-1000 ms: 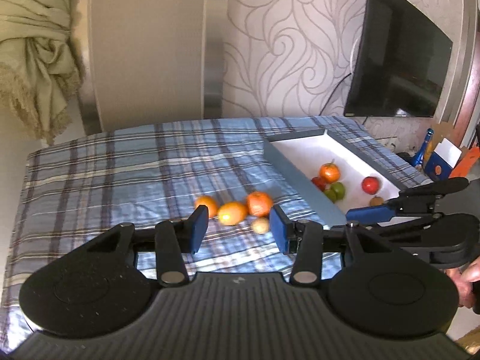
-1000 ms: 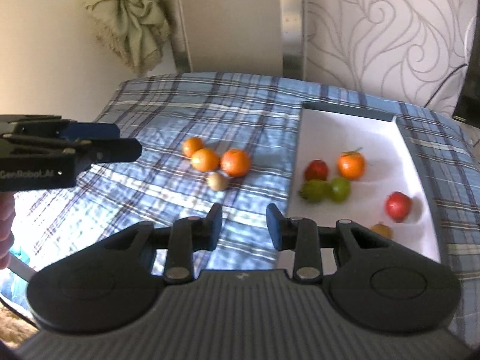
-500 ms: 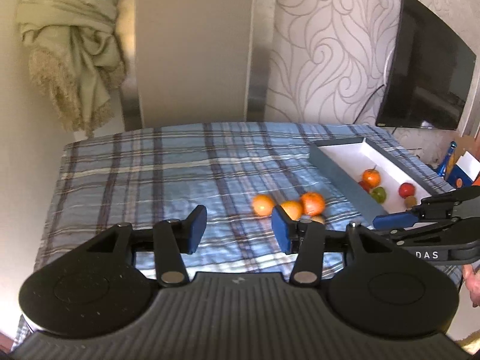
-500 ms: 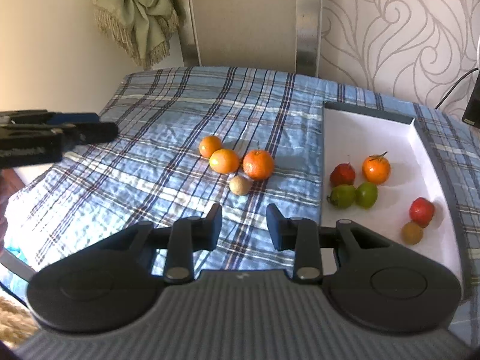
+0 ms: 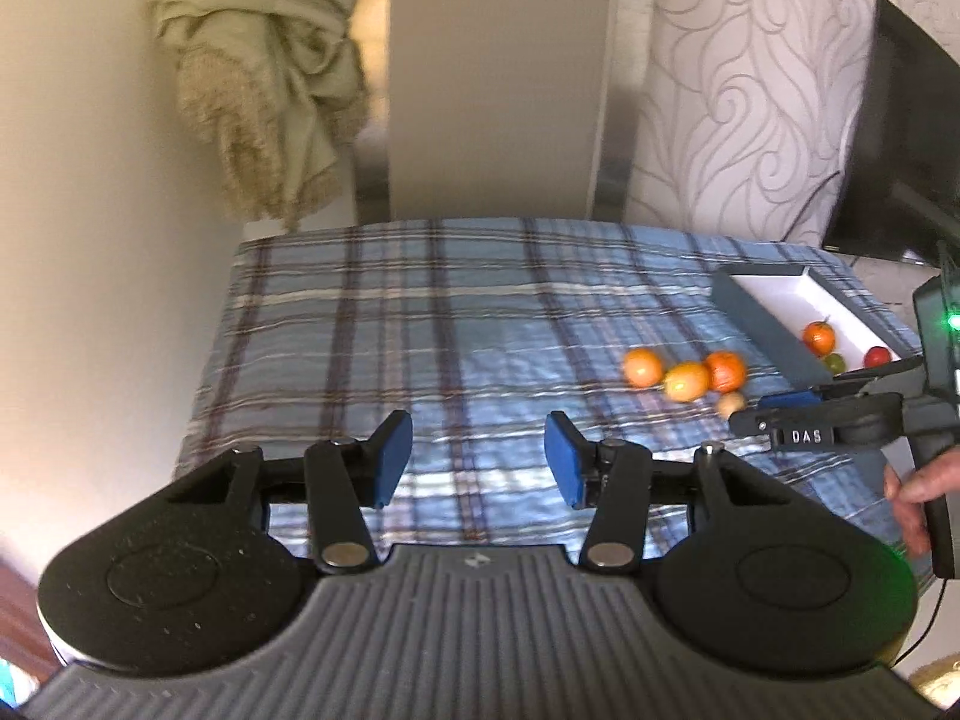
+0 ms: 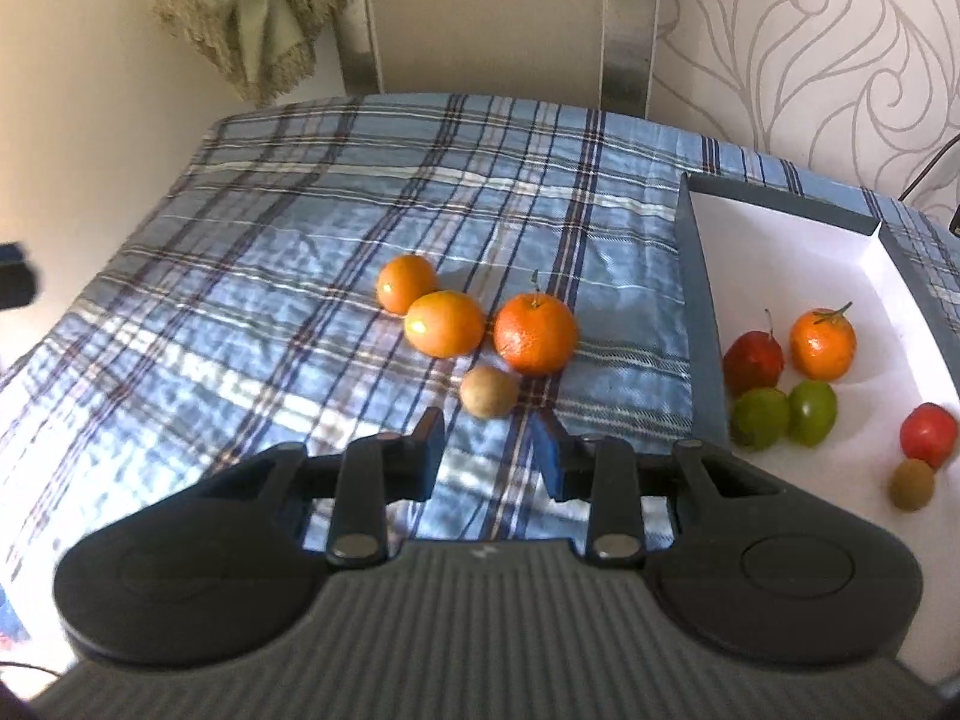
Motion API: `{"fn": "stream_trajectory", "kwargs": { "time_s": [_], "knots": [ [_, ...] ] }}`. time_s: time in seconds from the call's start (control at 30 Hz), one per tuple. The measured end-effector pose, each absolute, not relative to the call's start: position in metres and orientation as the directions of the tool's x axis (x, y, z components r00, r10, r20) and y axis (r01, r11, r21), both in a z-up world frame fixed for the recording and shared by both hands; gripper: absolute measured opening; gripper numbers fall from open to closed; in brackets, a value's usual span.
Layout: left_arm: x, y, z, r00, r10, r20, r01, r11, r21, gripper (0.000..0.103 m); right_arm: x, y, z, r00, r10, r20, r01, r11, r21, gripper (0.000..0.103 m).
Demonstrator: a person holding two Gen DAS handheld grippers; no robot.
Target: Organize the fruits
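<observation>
- Blue plaid cloth point(image 6: 252, 312) covered the table, and four loose fruits lay on it in a tight cluster just left of the tray point(image 6: 699, 312).
- Three oranges formed a rough row: a small far orange point(image 6: 407, 283), a middle orange point(image 6: 444, 324) touching it, and a stemmed orange point(image 6: 535, 333) nearest the tray wall.
- A small brown fruit point(image 6: 489, 391) sat just in front of the stemmed orange, near the tips of the right gripper point(image 6: 487, 450).
- The right gripper's blue-padded fingers point(image 6: 547, 456) stood a little apart with nothing between them; the brown fruit lay just beyond the gap, untouched.
- The left gripper point(image 5: 478, 459) hovered over bare cloth, well left of the fruit cluster, its fingers point(image 5: 393, 456) moderately spread and holding nothing.
- Inside the white-floored tray lay a red fruit point(image 6: 753, 360), an orange with a stem point(image 6: 822, 343), two green fruits point(image 6: 783, 417) side by side, a second red fruit point(image 6: 927, 435) and a brown fruit point(image 6: 912, 483) at the near end.
- In the left wrist view, a person's hand point(image 5: 912, 486) gripped the right tool's handle.
- A fringed green cloth point(image 6: 240, 0) hung on the wall behind the table.
</observation>
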State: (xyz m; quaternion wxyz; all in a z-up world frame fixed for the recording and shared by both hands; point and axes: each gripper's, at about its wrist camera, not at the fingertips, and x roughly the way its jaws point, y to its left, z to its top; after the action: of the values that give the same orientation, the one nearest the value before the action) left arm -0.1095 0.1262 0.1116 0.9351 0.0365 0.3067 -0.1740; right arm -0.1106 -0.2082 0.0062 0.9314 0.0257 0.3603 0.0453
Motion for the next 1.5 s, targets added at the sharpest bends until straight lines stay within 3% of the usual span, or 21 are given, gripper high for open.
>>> {"fn": "stream_trajectory", "kwargs": {
  "time_s": [0.37,0.47,0.6,1.13,1.5],
  "knots": [
    [-0.115,0.131,0.110,0.754,-0.295,-0.587,0.342,0.939,-0.032,0.055,-0.095,-0.202,-0.002,0.738,0.099,-0.667,-0.073,0.995,0.067,0.035],
    [-0.113,0.125,0.109,0.748,-0.313,-0.586,0.361,0.932,-0.037,0.055,-0.099,-0.201,-0.002,0.738,0.102,-0.667,-0.082,0.995,0.061,0.026],
    [-0.109,0.114,0.107,0.736,-0.341,-0.585,0.391,0.919,-0.044,0.055,-0.110,-0.205,0.001,0.734,0.103,-0.672,-0.074,0.995,0.072,0.026],
    [-0.082,0.023,0.080,0.638,-0.499,-0.587,0.595,0.803,-0.036,0.055,-0.183,-0.210,0.068,0.765,0.189,-0.615,-0.149,0.982,0.117,0.026],
    [-0.050,-0.038,0.039,0.568,-0.550,-0.612,0.690,0.723,-0.008,0.053,-0.209,-0.216,0.081,0.781,0.145,-0.608,-0.109,0.989,0.095,0.026]
  ]
}}
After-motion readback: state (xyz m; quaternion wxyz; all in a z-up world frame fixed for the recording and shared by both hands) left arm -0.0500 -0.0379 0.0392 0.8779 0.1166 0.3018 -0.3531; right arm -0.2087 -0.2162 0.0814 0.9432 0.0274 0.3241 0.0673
